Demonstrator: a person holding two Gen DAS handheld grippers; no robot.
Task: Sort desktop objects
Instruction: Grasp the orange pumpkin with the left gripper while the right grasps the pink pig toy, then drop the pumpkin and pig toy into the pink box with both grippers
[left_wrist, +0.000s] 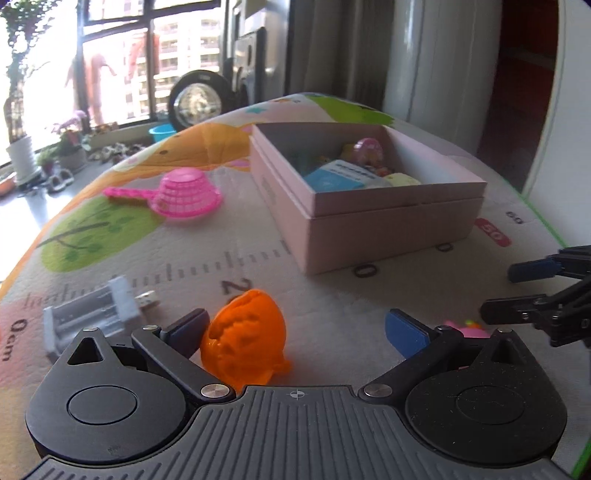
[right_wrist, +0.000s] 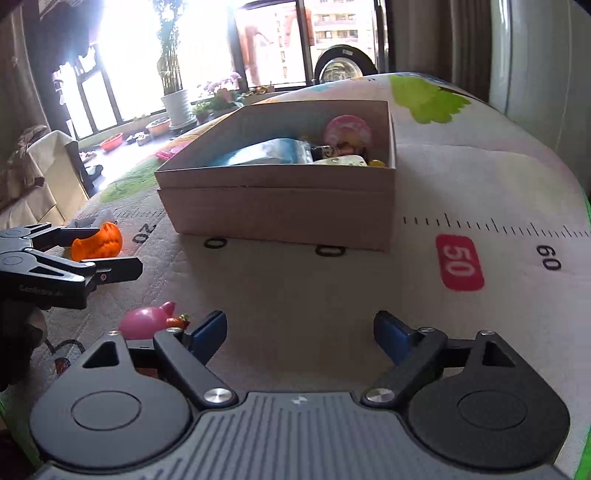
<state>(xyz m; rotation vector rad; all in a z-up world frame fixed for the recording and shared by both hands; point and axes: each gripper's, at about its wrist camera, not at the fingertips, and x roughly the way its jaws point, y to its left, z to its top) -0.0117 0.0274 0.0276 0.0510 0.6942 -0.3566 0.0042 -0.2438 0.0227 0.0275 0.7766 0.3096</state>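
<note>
Far left on the play mat (left_wrist: 332, 332): a grey battery charger (left_wrist: 92, 317) lying flat, untouched, a small USB plug at its end. Behind it, well apart, a pink toy strainer (left_wrist: 184, 192) upside down.

Next, the left gripper (left_wrist: 295, 332). Jaws wide, holding nothing. The orange toy (left_wrist: 245, 332) sits inside the span but hard over to the left, touching or all but touching the left finger (left_wrist: 188, 328); the right finger (left_wrist: 404, 332) stands well clear of it. The toy stands roughly upright, taller than wide, so the squeeze would fall across its narrow waist. Judgement: this is the piece in hand for the left side, and the claw wants a small shift left to centre it before closing, else the toy gets shoved sideways.

Centre, beyond both claws: the pink box (right_wrist: 280, 206), open-topped, already holding several toys and a blue packet.

Right: the right gripper (right_wrist: 299, 332), also wide and holding nothing. The pink pig toy (right_wrist: 146, 321) lies just outside its left finger (right_wrist: 210, 332), not between the jaws. The right side is nearer the pig.
</note>
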